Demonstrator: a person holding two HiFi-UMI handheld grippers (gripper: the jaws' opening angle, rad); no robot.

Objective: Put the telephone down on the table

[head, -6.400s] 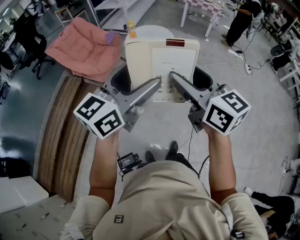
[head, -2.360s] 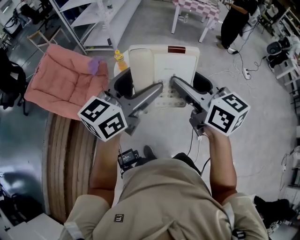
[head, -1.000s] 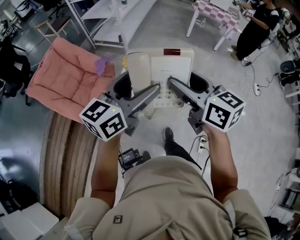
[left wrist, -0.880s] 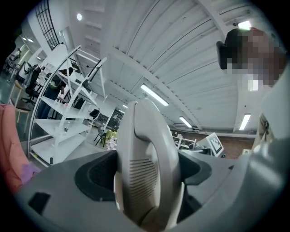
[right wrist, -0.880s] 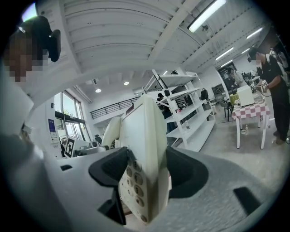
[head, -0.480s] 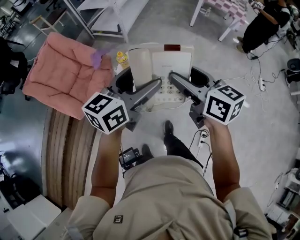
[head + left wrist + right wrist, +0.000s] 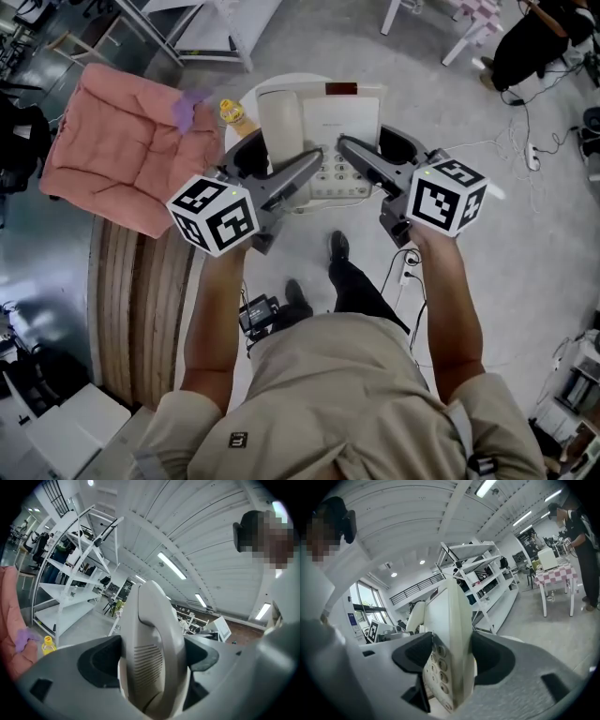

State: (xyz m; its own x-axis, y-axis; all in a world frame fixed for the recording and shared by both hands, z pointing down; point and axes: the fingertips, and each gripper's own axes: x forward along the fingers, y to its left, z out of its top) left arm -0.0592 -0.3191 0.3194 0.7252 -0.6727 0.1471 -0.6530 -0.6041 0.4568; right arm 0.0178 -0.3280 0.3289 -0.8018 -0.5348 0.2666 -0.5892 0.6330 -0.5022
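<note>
A cream desk telephone [image 7: 323, 131] with a handset on its left and a keypad hangs in the air in front of me, held from both sides. My left gripper [image 7: 281, 161] is shut on its handset side; the left gripper view shows the handset [image 7: 152, 653] filling the gap between the jaws of the left gripper [image 7: 154, 665]. My right gripper [image 7: 380, 155] is shut on the keypad side. In the right gripper view the telephone's keypad edge [image 7: 450, 634] stands clamped in the right gripper [image 7: 450, 665]. The telephone's underside is hidden.
Below the telephone shows the rim of a small white round table [image 7: 251, 90]. A pink cushion [image 7: 112, 150], a purple scrap [image 7: 190, 105] and a yellow bottle [image 7: 230, 112] lie left of it. A curved wooden surface [image 7: 136, 300] runs lower left. White shelving [image 7: 216, 19] stands beyond; a person [image 7: 534, 37] and floor cables [image 7: 525, 155] are right.
I have walked forward with the telephone still clamped between both grippers. The cushion and bottle have slid closer and to the left in view; my foot has stepped ahead.
</note>
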